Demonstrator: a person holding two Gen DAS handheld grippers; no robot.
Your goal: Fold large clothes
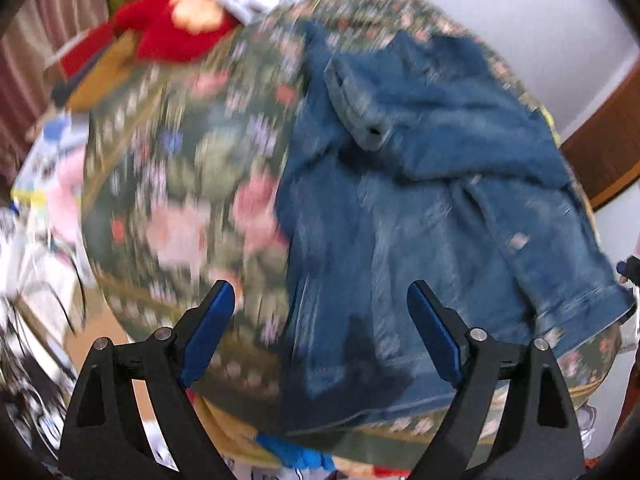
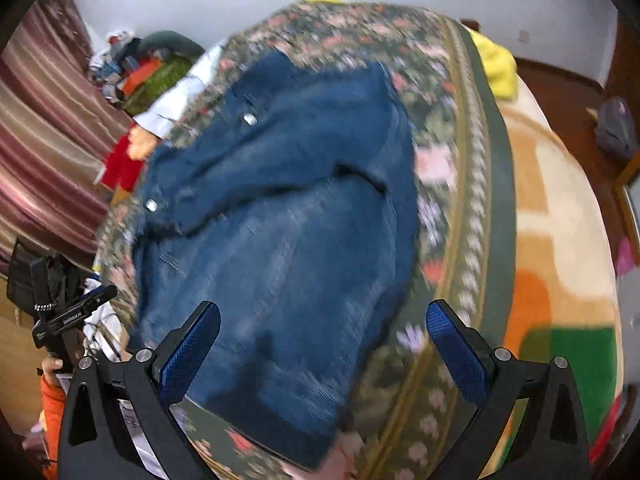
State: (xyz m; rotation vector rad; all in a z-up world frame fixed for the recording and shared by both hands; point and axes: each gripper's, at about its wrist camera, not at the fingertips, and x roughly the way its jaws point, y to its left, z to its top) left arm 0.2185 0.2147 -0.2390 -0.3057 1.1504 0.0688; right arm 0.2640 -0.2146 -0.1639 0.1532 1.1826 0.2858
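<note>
Left to right across your two views: at the far left edge of the bed lies a heap of other clothes (image 1: pixel 168 28), red and green among them, with striped curtains (image 2: pixel 48 152) behind. Your left tool (image 1: pixel 320 336) hangs above the floral blanket (image 1: pixel 180 184) with its blue pads spread wide and nothing between them. Next comes the denim jacket (image 1: pixel 400 220), spread on the blanket toward the bed's middle, its hem nearest you. One sleeve (image 1: pixel 400 108) already lies folded across the upper body, the cuff pointing left; the other sleeve (image 1: pixel 560 272) trails down toward the right edge of the blanket, cuff outermost. Your right tool (image 2: pixel 324 348) is likewise wide apart and empty, poised over the jacket's lower body. Further right, the blanket's bordered edge gives way to a cream, orange and green cover (image 2: pixel 560 280), with a yellow cloth (image 2: pixel 496 64) near the bed's far corner. Judged from this, folding looks barely begun: one sleeve in, the second sleeve and the body folds remaining. The denim appears thick, faded and stiff, with metal snaps (image 2: pixel 250 119); both views are motion-blurred.
</note>
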